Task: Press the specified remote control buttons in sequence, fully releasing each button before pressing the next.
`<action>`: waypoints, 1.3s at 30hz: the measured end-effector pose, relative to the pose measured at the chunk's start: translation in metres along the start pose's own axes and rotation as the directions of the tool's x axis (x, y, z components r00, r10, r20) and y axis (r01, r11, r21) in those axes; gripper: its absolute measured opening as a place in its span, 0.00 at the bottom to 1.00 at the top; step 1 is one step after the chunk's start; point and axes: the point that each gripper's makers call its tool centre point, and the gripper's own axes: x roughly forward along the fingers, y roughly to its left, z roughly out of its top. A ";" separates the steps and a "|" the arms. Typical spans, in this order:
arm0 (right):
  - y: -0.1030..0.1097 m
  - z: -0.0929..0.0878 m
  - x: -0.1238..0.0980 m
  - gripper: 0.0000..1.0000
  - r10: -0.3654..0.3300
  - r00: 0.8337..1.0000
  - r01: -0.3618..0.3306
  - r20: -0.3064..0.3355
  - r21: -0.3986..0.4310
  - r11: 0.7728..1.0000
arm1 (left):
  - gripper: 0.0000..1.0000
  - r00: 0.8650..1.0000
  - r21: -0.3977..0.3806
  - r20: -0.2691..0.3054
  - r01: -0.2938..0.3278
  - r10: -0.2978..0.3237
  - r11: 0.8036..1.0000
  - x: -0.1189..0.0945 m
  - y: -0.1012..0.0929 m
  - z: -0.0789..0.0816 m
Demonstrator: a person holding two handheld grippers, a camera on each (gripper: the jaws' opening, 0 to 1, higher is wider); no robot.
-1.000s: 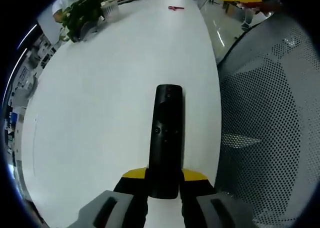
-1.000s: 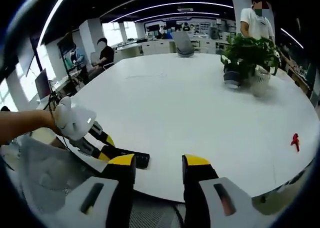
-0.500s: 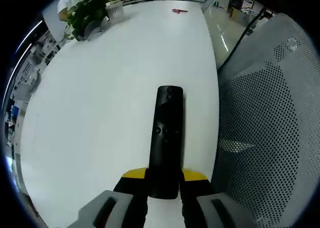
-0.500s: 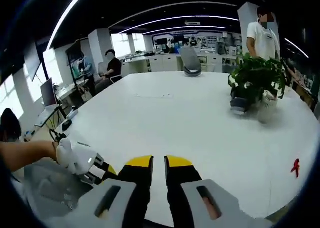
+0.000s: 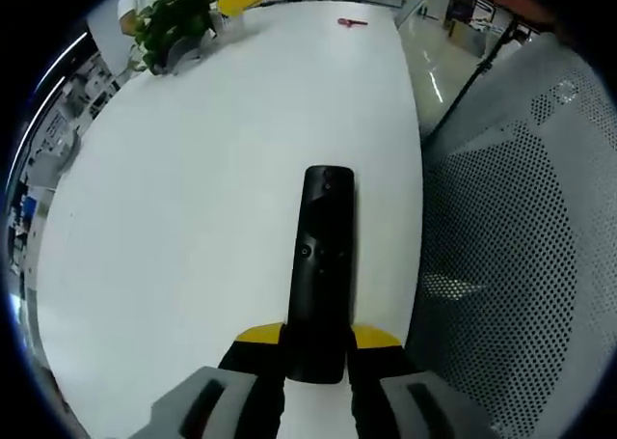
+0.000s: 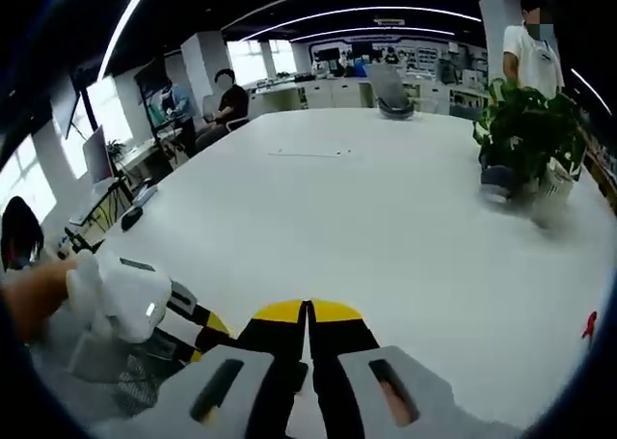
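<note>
The left gripper [image 5: 315, 347] is clamped on the near end of the remote [image 5: 321, 265], its yellow-tipped jaws pressed against either side of the black body. The remote is held lengthwise, pointing away over the white table [image 5: 193, 188], with its button face turned up; small buttons can be made out around the middle of it and one near the far end, though which is which cannot be told. Whether the remote rests on the table or is held just above it cannot be told either. To the right, the perforated mesh of a chair [image 5: 521, 265] is seen beside the table edge.

In the right gripper view, the right gripper [image 6: 308, 328] is shown with its jaws pressed together and nothing between them, forming one blunt tip. The left gripper [image 6: 183, 314] is seen low at the left, at the table edge.

The pressing step appears to be in preparation. For a clean press, the closed tip should be brought straight down on one button alone, the remote kept steady in the clamp, and the tip lifted fully clear before the next button is approached. Farther off, a potted plant [image 6: 525, 135] and a small red object [image 5: 352, 20] lie well apart from the remote.
</note>
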 end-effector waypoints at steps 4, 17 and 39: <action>0.000 -0.018 0.009 0.00 0.012 0.998 -0.011 -0.057 0.012 1.000 | 0.24 1.000 0.003 0.021 -0.001 0.001 1.000 0.003 0.001 -0.001; 0.007 -0.039 0.031 0.00 -0.003 0.981 0.001 -0.195 -0.009 1.000 | 0.24 0.996 0.003 0.092 0.005 -0.005 1.000 0.003 0.002 -0.003; 0.010 -0.100 0.028 0.00 0.126 0.872 0.012 -0.473 0.278 0.961 | 0.24 0.990 0.080 0.139 0.025 -0.036 0.996 0.000 -0.004 0.003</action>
